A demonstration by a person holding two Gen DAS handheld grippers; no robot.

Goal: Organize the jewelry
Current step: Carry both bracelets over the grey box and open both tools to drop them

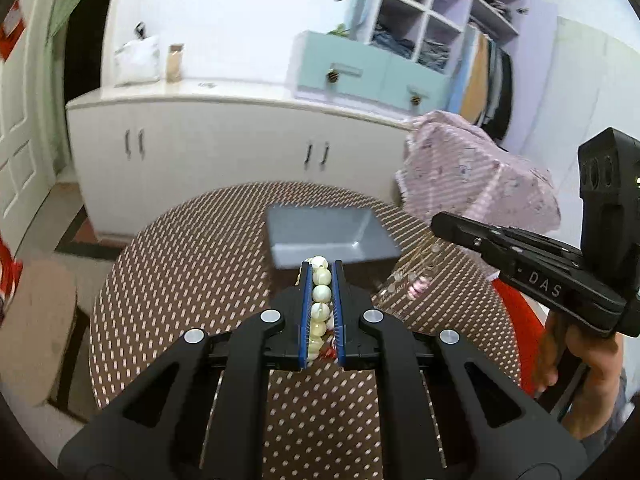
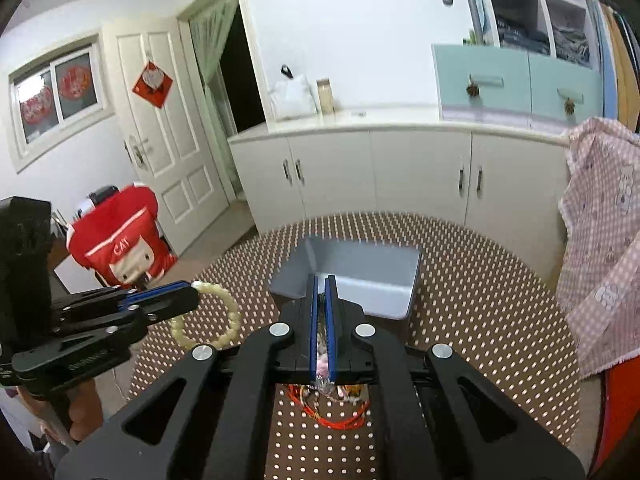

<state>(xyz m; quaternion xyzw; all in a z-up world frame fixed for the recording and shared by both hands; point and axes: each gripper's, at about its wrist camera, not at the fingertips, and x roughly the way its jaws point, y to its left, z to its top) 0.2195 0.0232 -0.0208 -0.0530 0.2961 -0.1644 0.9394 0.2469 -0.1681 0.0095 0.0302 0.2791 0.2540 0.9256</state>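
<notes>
Holding a cream bead bracelet, the left gripper has the grey tray just ahead of its jaws (right gripper clamps a thin necklace, equally near).

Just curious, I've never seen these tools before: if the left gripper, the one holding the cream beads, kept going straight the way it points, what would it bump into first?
Most likely the grey tray on the dotted table: it sits directly ahead of the left gripper, though the gap is hard to judge.

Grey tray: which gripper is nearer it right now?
Right, by a narrow margin. The right gripper, shut on a thin necklace, has its tips at the tray's near rim; the left gripper, holding the bead bracelet, sits just short.
</notes>
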